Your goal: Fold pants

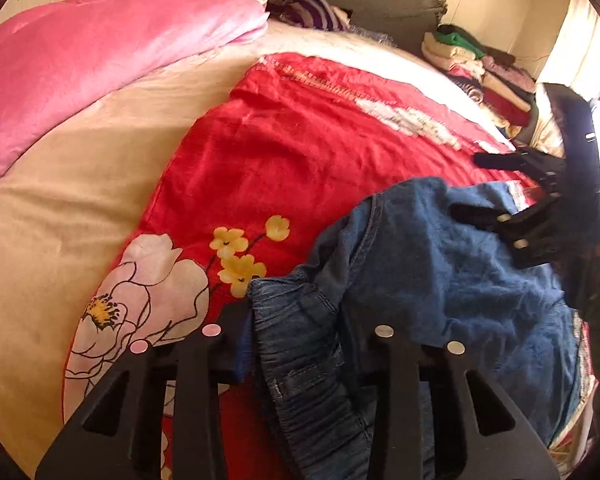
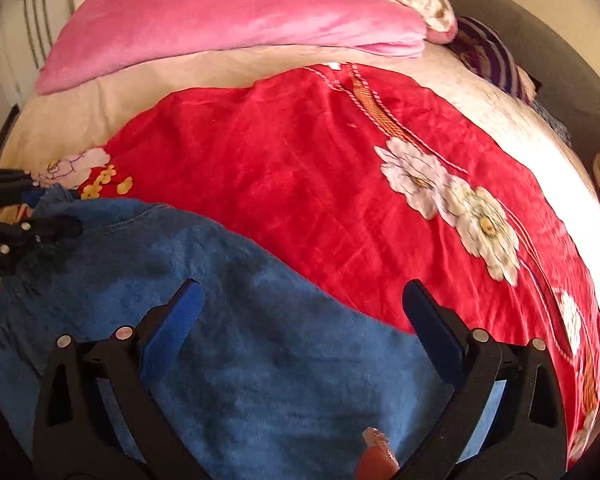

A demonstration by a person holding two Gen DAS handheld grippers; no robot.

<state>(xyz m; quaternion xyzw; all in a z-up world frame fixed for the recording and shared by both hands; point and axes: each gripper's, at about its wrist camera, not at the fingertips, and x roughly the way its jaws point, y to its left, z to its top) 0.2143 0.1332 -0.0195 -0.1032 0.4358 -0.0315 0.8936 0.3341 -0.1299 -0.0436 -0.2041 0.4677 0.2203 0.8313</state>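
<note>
Blue denim pants (image 1: 440, 280) with a fuzzy blue lining lie crumpled on a red floral blanket (image 1: 300, 152). Their gathered elastic waistband (image 1: 300, 368) runs between the fingers of my left gripper (image 1: 300, 328), which is shut on it. The right wrist view shows that left gripper (image 2: 48, 202) at the left edge, pinching the cloth's corner. My right gripper (image 2: 300, 296) hangs open just above the pants (image 2: 240, 340), its blue pads wide apart and holding nothing. In the left wrist view the right gripper (image 1: 466, 184) is over the pants' far edge.
A pink quilt (image 2: 228, 20) and a beige sheet (image 1: 60, 184) lie behind the blanket. Folded clothes (image 1: 480, 68) are stacked at the far right by a bright window. A purple striped cushion (image 1: 300, 8) leans on the grey headboard (image 1: 380, 4).
</note>
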